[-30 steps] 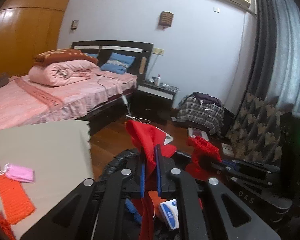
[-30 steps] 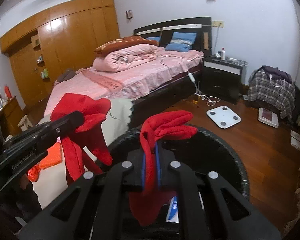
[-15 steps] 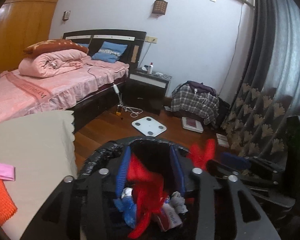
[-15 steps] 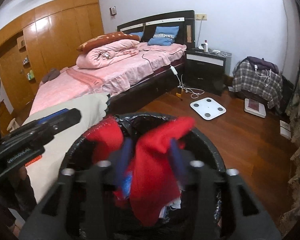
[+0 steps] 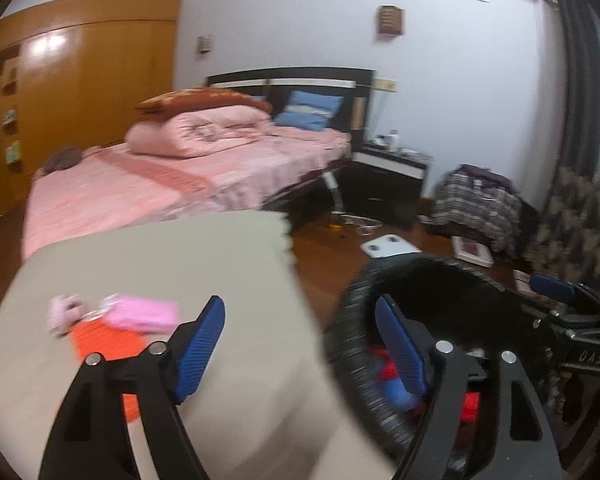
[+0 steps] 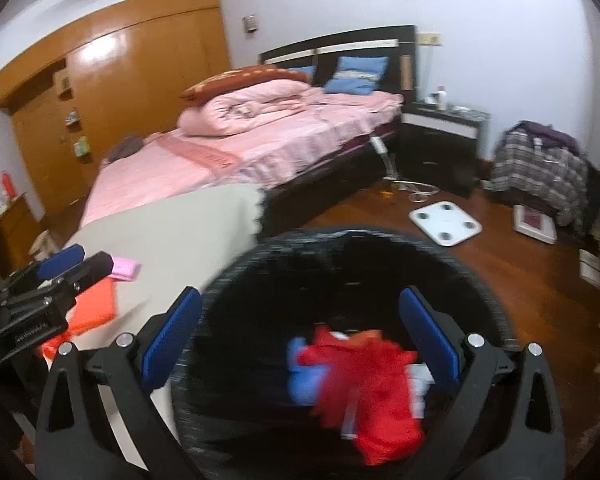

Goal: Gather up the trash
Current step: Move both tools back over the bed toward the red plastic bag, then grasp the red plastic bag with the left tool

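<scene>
My right gripper (image 6: pixel 300 336) hangs over the round black bin lined with a black plastic bag (image 6: pixel 496 300), its blue-padded jaws spread wide and just been opening, nothing between the pads now. Down inside the bin lies the crumpled red cloth (image 6: pixel 376 392), loose among a blue scrap (image 6: pixel 300 376) and some white packaging (image 6: pixel 418 384), well below my fingertips. My left gripper (image 5: pixel 300 344) is released too, jaws apart and having just opened, empty; its left pad sits over the beige cloth-covered table (image 5: pixel 228 264), its right pad over the bin's near-left rim, where a bit of red shows in the bag. The view there is blurred. On the table, towards its left edge, I see a flat pink pouch (image 5: pixel 142 314) lying partly on an orange knitted cloth (image 5: pixel 108 342), with a small pale pink thing (image 5: pixel 62 314) just beside the pouch on the left. From the right wrist, my left gripper shows at the left border, above that orange cloth. Beyond the table stands a bed with pink bedding (image 6: pixel 260 148), and on the wooden floor behind the bin lies a white bathroom scale (image 6: pixel 445 222).
</scene>
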`<state>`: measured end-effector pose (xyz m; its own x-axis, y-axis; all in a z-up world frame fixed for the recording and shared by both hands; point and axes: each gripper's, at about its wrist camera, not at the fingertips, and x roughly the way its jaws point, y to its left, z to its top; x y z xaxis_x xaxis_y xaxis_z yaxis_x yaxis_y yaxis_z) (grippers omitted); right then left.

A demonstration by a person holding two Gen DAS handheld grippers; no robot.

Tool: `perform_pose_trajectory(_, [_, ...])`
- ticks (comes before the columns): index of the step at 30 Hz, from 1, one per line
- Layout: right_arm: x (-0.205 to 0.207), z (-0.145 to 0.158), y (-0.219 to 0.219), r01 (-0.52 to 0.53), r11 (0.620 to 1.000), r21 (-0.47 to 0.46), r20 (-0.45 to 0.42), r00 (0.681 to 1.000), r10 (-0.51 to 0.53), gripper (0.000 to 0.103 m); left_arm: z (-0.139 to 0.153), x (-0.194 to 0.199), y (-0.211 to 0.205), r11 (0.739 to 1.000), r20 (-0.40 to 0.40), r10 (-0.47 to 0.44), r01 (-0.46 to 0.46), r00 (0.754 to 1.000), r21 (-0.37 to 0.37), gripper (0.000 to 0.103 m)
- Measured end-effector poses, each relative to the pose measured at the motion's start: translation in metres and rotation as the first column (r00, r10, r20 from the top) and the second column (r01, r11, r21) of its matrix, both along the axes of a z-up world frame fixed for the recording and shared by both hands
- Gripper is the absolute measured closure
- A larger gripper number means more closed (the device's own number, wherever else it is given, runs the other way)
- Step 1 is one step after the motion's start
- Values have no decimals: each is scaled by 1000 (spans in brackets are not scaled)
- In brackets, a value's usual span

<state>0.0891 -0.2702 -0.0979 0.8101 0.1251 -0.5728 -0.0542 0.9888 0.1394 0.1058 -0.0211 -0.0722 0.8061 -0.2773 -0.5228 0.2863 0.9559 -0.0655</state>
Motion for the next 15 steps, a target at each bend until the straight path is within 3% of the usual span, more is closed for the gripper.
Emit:
perform_pose_trajectory(5, [11,1,55,-111,994,4,8,994,111,7,-5,-15,58,992,-4,120,-120,993,36,26])
perform_pose_trajectory(15, [18,-13,144,-256,967,-12,7,967,256,7,-32,-40,148,949,-54,313,-310,948,64,26])
